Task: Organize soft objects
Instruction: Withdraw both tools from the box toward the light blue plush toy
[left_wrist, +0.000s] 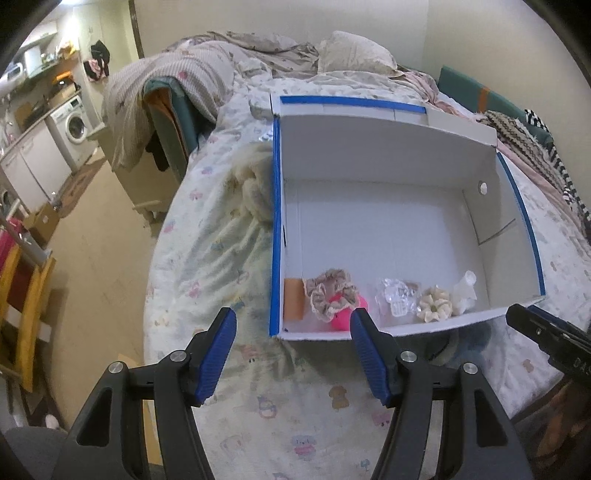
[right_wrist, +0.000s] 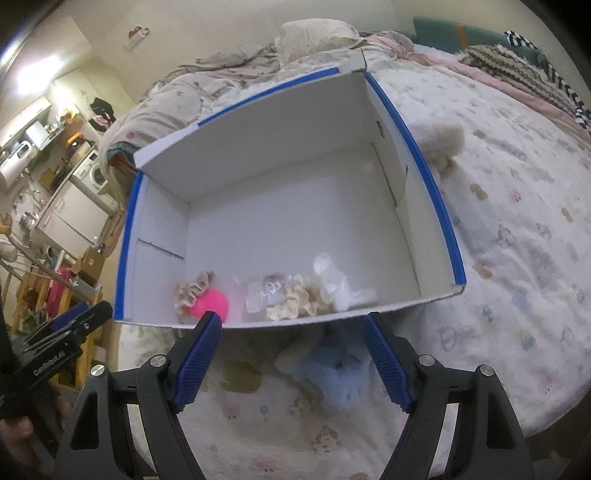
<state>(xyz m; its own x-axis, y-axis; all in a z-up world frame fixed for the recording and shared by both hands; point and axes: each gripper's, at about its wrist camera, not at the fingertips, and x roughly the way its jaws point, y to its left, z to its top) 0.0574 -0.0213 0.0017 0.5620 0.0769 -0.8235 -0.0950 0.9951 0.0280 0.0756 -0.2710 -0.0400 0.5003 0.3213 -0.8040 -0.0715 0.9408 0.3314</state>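
1. A white cardboard box (left_wrist: 388, 155) with blue-taped rims sits open on a bed (left_wrist: 207, 236) covered in a pastel-print blanket, its near wall facing both grippers.
2. Along the box's near wall lie a beige frilled scrunchie (left_wrist: 328, 291) resting against a bright pink ball (left_wrist: 345, 314) at the near left corner, a clear plastic packet (left_wrist: 397, 295) beside them, a cream scrunchie (left_wrist: 434, 304) next, and a small white item (left_wrist: 465, 291) toward the near right corner.
3. The left gripper (left_wrist: 293, 354) hovers above the blanket just short of the box's near left corner, its blue-padded jaws spread wide and holding nothing.
4. The right gripper (right_wrist: 291, 354) is likewise spread wide and empty, poised over a fluffy pale-blue plush (right_wrist: 341, 373) lying on the blanket just outside the box's near wall.
5. A cream fluffy plush (left_wrist: 255, 184) lies on the blanket against the box's left outer wall.
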